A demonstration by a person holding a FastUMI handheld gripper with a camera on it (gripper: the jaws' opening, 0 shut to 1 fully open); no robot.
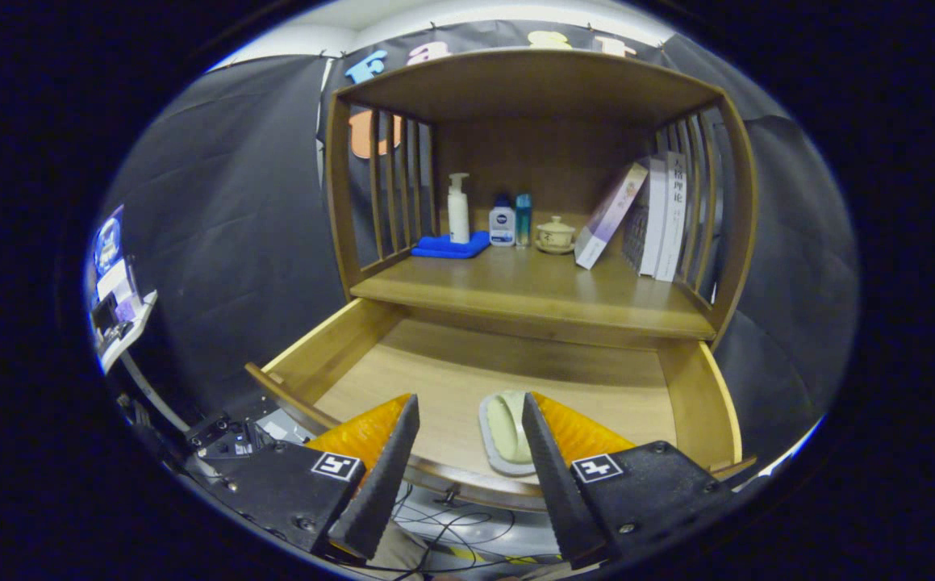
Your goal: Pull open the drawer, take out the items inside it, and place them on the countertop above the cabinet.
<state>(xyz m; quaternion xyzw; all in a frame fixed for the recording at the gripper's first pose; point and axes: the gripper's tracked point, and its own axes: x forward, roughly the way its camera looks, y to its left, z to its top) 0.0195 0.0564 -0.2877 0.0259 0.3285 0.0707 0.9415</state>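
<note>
Hovering over the open drawer [354,339], the tongs [467,420] gape wide, holding nothing. A soap dish [506,432] lies between their tips, against the right finger. Closing off-centre could push it aside, not grip it.

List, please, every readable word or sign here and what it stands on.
"人格理论", as far as it reads: spine of the white book.
Small bottle label and leaning book cover: too small to read.
Gripper, open, soap dish just ahead between its fingers: square coded markers, no words.
</note>
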